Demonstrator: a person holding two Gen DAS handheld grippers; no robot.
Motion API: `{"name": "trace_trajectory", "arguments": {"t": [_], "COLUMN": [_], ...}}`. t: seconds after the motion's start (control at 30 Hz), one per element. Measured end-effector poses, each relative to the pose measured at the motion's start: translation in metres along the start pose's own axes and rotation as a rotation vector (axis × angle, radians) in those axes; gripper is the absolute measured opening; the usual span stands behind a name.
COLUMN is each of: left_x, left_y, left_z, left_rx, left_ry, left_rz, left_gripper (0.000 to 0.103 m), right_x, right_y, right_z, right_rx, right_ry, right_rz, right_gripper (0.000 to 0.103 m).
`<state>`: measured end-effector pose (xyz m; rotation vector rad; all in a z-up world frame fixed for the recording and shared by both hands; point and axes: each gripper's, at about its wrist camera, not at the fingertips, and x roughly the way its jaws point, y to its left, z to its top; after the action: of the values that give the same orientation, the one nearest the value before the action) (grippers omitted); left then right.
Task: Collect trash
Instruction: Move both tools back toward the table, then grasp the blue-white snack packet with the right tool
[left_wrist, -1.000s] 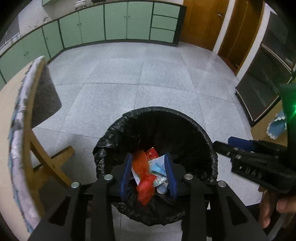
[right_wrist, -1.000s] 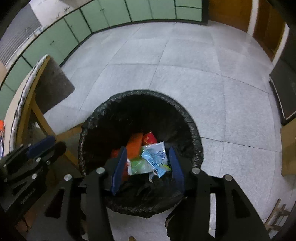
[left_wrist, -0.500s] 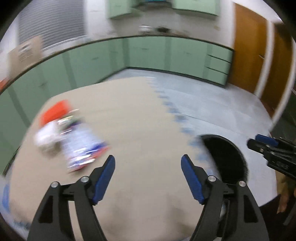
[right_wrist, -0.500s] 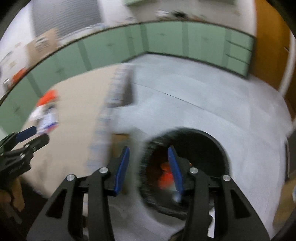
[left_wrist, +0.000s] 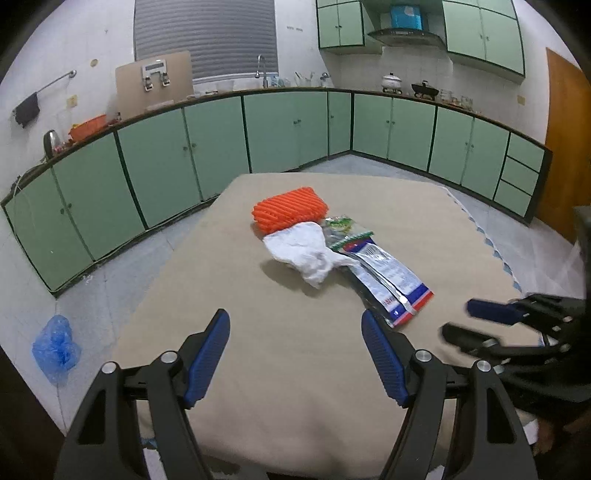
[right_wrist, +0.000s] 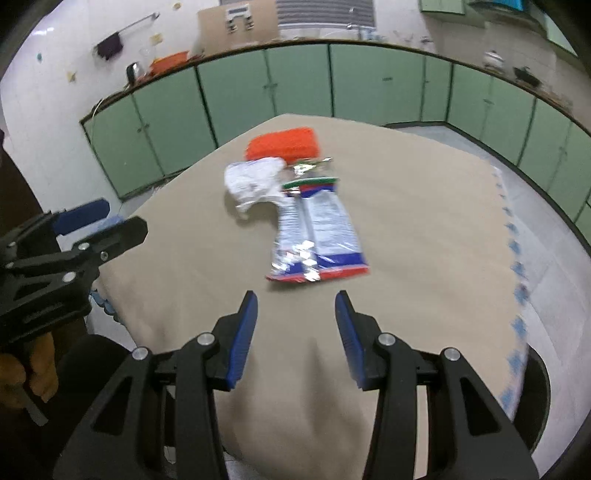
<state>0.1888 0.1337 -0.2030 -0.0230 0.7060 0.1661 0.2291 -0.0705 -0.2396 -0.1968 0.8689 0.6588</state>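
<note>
- On the floor at far left we see one crumpled blue plastic bag (left_wrist: 55, 352) (whatever may be inside is not visible).
- Our left gripper (left_wrist: 295, 354) hovers over the near part of the tan table (left_wrist: 229, 280), its blue fingers (left_wrist: 207, 356) spread wide with nothing between them; its jaws opened within the last second.
- Mid-table lies the trash, four pieces touching in one cluster: one orange ribbed foam net (left_wrist: 290, 214) farthest away, one crumpled white tissue (left_wrist: 306, 254) against it, one small green wrapper (left_wrist: 341, 230), and one long blue-white-red foil packet (left_wrist: 388, 280) reaching nearest us.
- Our right gripper (right_wrist: 295, 332) is about half open and empty, the foil packet just beyond its tips.
- At far right, below the table edge, the black bin (right_wrist: 537, 402) shows only a sliver of rim, contents hidden.
</note>
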Motion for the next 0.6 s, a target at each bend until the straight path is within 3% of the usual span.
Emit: {"name": "trace_trajectory", "arguments": {"t": [0.2,0.47,0.6], "left_x": [0.028,0.049,0.05], "left_y": [0.018,0.036,0.037], "left_z": [-0.003,-0.012,-0.011], "left_rx": [-0.009,-0.026,-0.026], "left_ry": [0.029,0.058,0.056], "left_rz": [-0.037,-0.049,-0.054], "left_gripper": [0.072,0.071,0.071], "right_x": [0.037,0.082,0.083], "right_y": [0.004,0.005,-0.001], "right_z": [0.021,0.018,0.02], "right_rx": [0.0,-0.02,-0.011], "right_ry": [0.04,0.111,0.11], "right_rz": [-0.03,-0.073,-0.056], "right_gripper": [0.043,0.049,0.033]}}
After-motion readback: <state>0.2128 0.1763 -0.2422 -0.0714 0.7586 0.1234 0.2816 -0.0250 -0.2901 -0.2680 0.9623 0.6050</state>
